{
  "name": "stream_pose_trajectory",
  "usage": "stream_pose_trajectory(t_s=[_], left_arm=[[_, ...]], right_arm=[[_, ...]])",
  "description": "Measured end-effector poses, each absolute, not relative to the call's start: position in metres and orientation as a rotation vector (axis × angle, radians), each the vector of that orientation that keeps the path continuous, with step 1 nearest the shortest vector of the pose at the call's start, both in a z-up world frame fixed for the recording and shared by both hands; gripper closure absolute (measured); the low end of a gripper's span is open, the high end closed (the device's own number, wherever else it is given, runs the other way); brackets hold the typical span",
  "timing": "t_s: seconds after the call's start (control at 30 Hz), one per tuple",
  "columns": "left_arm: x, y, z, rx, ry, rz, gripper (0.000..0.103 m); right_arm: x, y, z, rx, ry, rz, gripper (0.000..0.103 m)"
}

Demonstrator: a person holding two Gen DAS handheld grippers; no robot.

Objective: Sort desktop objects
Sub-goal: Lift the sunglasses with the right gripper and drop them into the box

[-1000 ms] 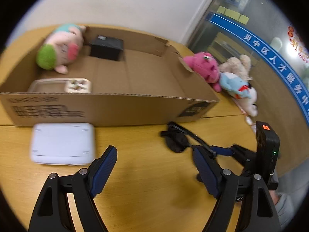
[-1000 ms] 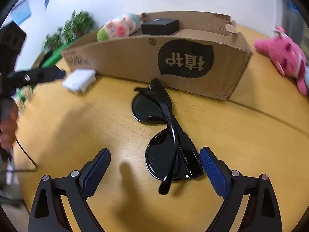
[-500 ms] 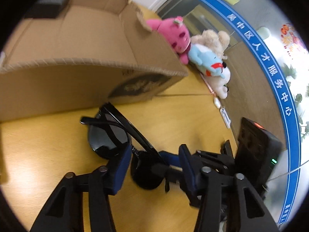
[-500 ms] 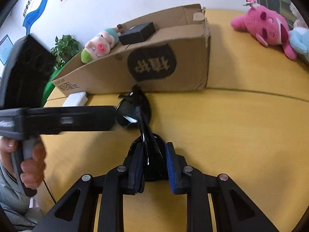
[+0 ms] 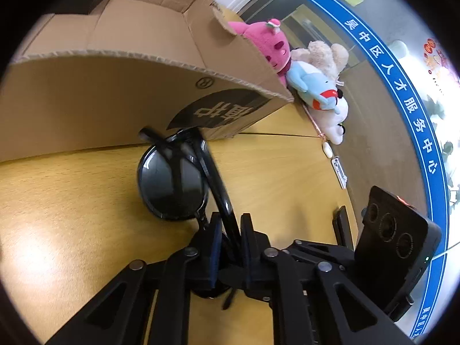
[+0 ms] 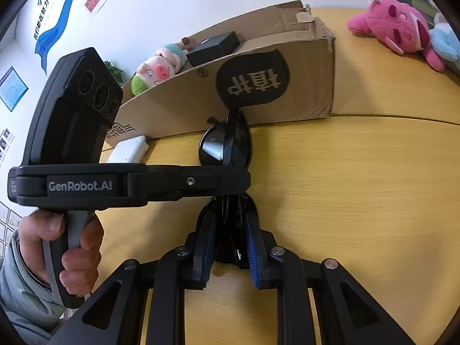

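A: Left gripper [image 5: 230, 230], left wrist view: blue-padded jaws pinched nearly together on the folded black plastic sunglasses [image 5: 175, 181], gripping at the middle of the frame. One dark lens is showing ahead of the pads; the other is lying under the fingers.

B: Location of item?

A: Resting on the yellow wooden desk [image 5: 72, 215], far end almost touching the front wall of the open brown cardboard box [image 5: 100, 95]. Long axis is running away from the camera toward the box, tilted slightly left.

B: Right wrist view?

A: Right gripper [image 6: 230, 247]: jaws are narrowing the last bit, blue pads pressing on the near lens end of the same sunglasses [image 6: 227, 146]. The left gripper [image 6: 235, 184] is crossing in from the left, held by a person's hand [image 6: 60, 247]. Long axis again is pointing straight at the cardboard box [image 6: 258, 86], which is already holding a pig plush toy [image 6: 155, 69] and a small black rectangular case [image 6: 214, 47].

B: Step in hand?

A: Judged: securing a two-handed pickup of the glasses. Next move is likely calling for both grippers lifting together, level, clearing the box wall before lowering inside.
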State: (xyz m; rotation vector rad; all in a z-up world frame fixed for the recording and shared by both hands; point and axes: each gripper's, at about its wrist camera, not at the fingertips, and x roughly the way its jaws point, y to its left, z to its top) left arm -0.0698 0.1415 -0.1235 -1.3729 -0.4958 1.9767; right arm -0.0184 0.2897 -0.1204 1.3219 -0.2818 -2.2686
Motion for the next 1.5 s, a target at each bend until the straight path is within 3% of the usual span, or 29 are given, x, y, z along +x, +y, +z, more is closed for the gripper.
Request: stream_pose_trajectory(t_s=[0.47, 1.0, 1.27, 1.5], left_arm=[[-0.052, 0.126, -0.023, -1.101, -0.377, 2.167, 0.096], [-0.185, 0.106, 0.099, -0.906, -0.275, 2.283, 0.096], [-0.291, 0.107, 0.071, -1.063, -0.324, 2.264, 0.096], [-0.375, 0.118, -0.021, -1.322, -0.442, 2.149, 0.096]], right_arm=[[-0.006, 0.269, -0.042, 1.091, -0.208, -2.338, 0.089], [-0.143, 0.244, 0.090, 0.844, -0.073, -2.359, 0.090], [-0.262, 0.246, 0.082, 0.978, -0.173, -2.286, 0.090], [-0.350, 0.251, 0.005, 1.213, -0.251, -2.234, 0.090]])
